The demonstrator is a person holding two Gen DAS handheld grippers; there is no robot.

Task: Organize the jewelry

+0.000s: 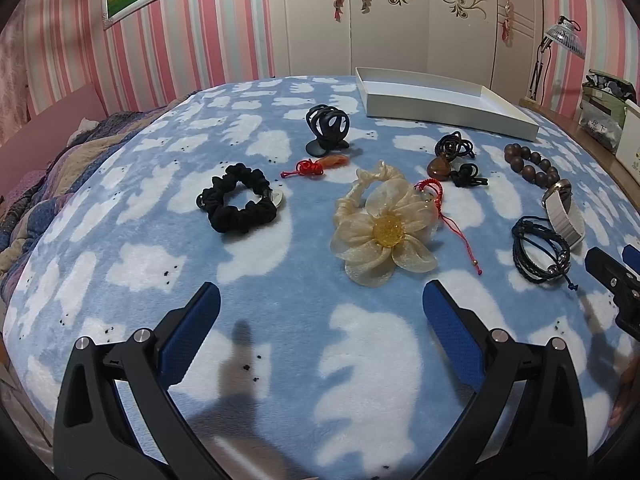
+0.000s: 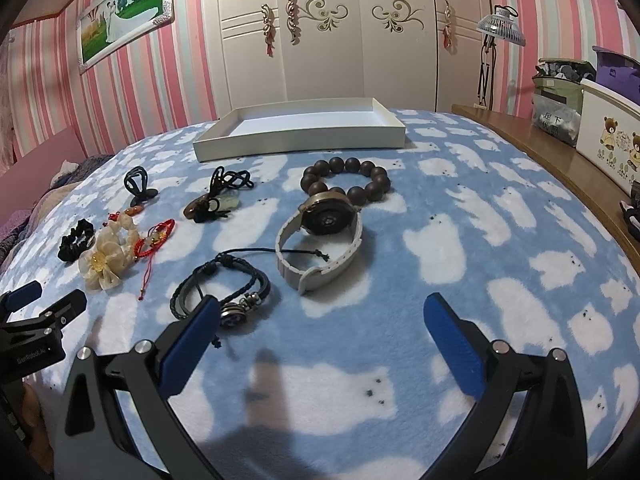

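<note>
Jewelry lies spread on a blue blanket with white bears. A white shallow tray stands empty at the back. In the left wrist view I see a black scrunchie, a cream flower hair tie, a black claw clip, a red cord bracelet, an amber pendant necklace. In the right wrist view lie a wooden bead bracelet, a white-strap watch and a black braided bracelet. My left gripper and right gripper are open and empty, above the blanket's near part.
A wooden ledge runs along the bed's right side with a white bear box and bags. A desk fan stands behind it. A quilt is bunched at the left edge. A wardrobe is beyond the bed.
</note>
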